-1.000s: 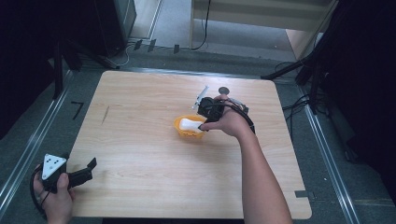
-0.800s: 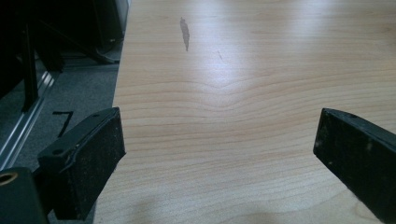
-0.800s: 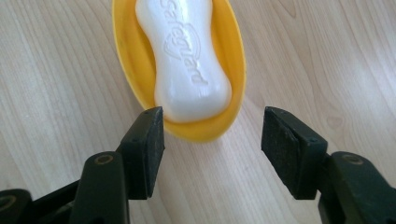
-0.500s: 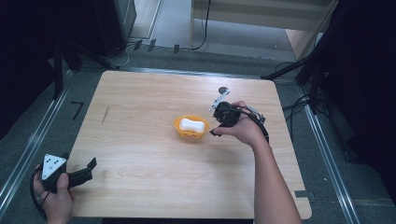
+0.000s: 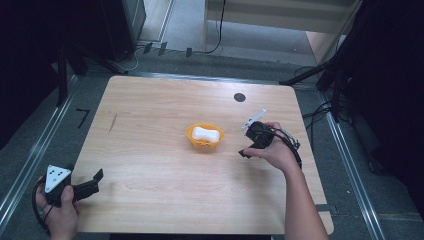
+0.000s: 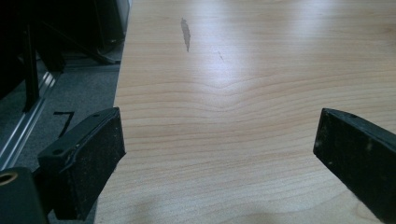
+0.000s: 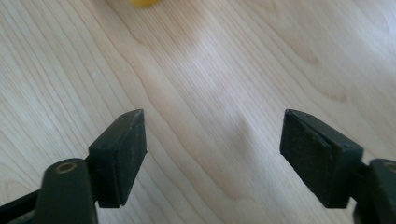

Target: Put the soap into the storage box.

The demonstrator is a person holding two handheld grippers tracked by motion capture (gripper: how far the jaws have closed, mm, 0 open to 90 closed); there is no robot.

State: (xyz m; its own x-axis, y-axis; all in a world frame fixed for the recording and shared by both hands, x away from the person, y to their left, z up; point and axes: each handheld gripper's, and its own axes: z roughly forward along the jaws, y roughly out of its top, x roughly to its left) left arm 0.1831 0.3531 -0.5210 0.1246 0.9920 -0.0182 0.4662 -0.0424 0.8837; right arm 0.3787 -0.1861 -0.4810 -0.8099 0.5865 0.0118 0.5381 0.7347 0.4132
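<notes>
Two grippers spread over bare wood

Both hold nothing, jaws wide apart. Right gripper [image 5: 243, 153] sits just right of the orange bowl [image 5: 204, 138] holding a white object [image 5: 205, 133], mid-table. Left gripper [image 5: 96, 180] rests at the table's [image 5: 150, 110] near-left corner.

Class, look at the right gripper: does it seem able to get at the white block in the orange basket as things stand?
Probably yes. The right gripper is open beside the orange basket, bare table lies between them, and the white block sits uncovered on top.
</notes>
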